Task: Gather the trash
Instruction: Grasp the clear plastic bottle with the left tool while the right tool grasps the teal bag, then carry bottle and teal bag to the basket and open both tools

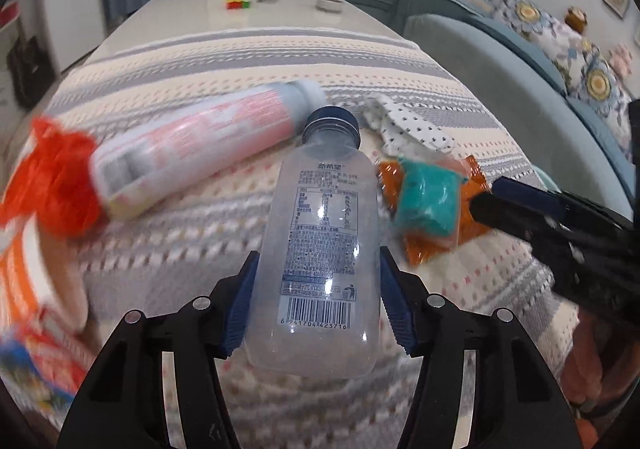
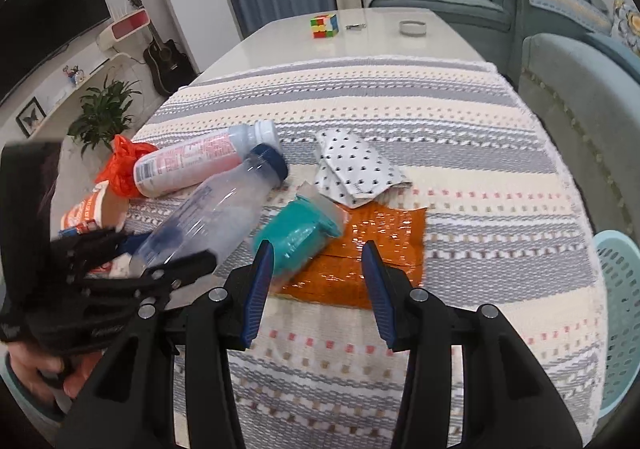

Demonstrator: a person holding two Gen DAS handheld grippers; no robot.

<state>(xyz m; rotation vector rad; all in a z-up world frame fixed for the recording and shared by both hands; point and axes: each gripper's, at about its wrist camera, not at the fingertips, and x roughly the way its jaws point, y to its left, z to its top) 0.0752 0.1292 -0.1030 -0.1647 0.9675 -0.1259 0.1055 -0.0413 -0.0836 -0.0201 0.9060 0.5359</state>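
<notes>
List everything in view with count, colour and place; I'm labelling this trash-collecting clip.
clear bottle: 1, blue cap, held in the left tool
pink-labelled bottle: 1, white, lying on the cloth
orange bag: 1, beside the pink-labelled bottle's base
teal wad: 1, on the orange wrapper
orange wrapper: 1, flat, centre of the cloth
dotted paper: 1, white, behind the wrapper
puzzle cube: 1, multicoloured, far table end
basket: 1, light blue, right of the table
left tool: 1, black, blue pads
right tool: 1, open, above the wrapper

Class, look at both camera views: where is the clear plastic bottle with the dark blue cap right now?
The clear bottle is clamped in the left gripper, cap pointing away, between the pink-labelled bottle and the teal wrapper.
</notes>
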